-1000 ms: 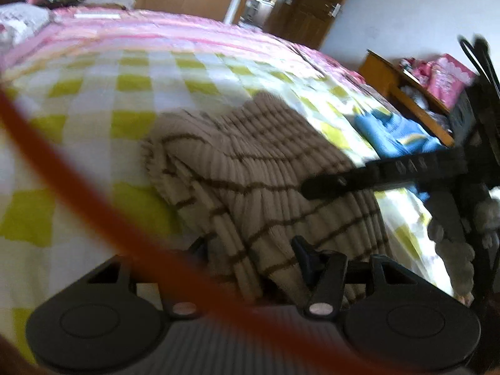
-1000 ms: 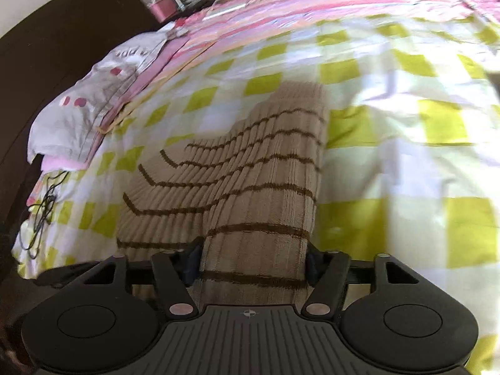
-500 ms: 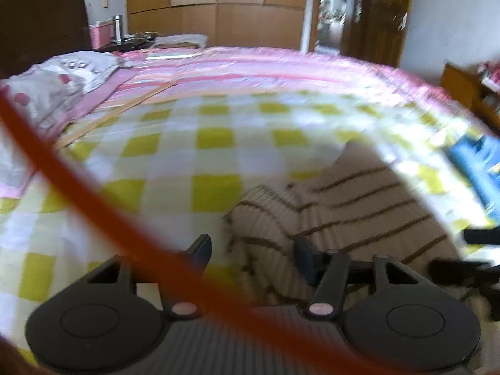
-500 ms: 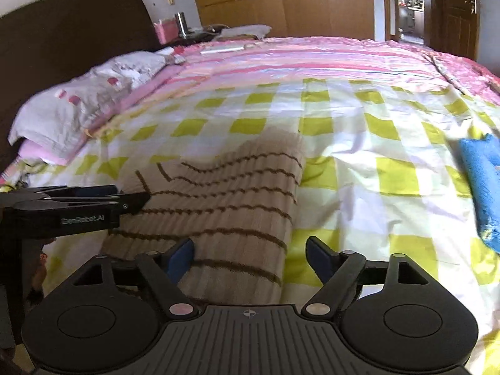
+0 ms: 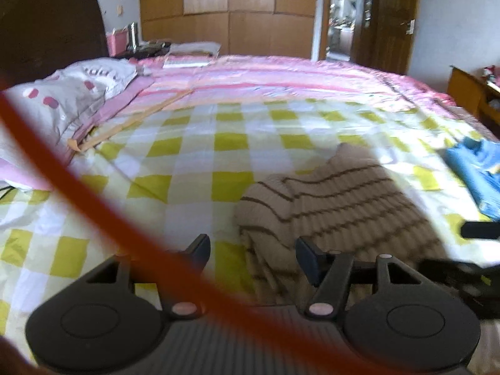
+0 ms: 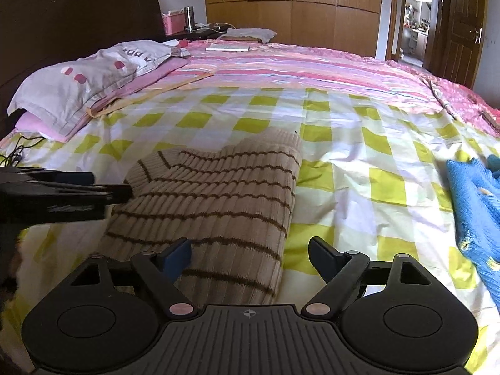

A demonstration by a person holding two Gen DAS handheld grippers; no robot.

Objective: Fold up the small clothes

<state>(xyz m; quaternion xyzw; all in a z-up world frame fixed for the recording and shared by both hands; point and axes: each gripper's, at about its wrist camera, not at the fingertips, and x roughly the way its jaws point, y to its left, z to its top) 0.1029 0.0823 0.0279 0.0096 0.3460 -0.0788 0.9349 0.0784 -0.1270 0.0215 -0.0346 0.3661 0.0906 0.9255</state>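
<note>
Both grippers, left gripper (image 5: 251,254) and right gripper (image 6: 250,254), stand apart, gripping nothing. Folded beige ribbed sweater with brown stripes (image 6: 215,206) lies on the checked bed (image 6: 359,156) ahead, long axis running away. Only right view sharply shows blue knit garment (image 6: 475,206).

Home bedroom. Big bed (image 6: 359,143) w/ yellow-white check sheet fills most of both views; pink striped quilt (image 6: 312,68) along its far edge. Pillow (image 6: 87,84) w/ pink spots at far-left corner, against dark wood headboard (image 6: 78,15). Wood wardrobe (image 6: 297,6) spans back wall; dark door (image 6: 459,28) open to another room at right. Nightstand w/ pink box (image 6: 173,23) and metal flask by headboard.
</note>
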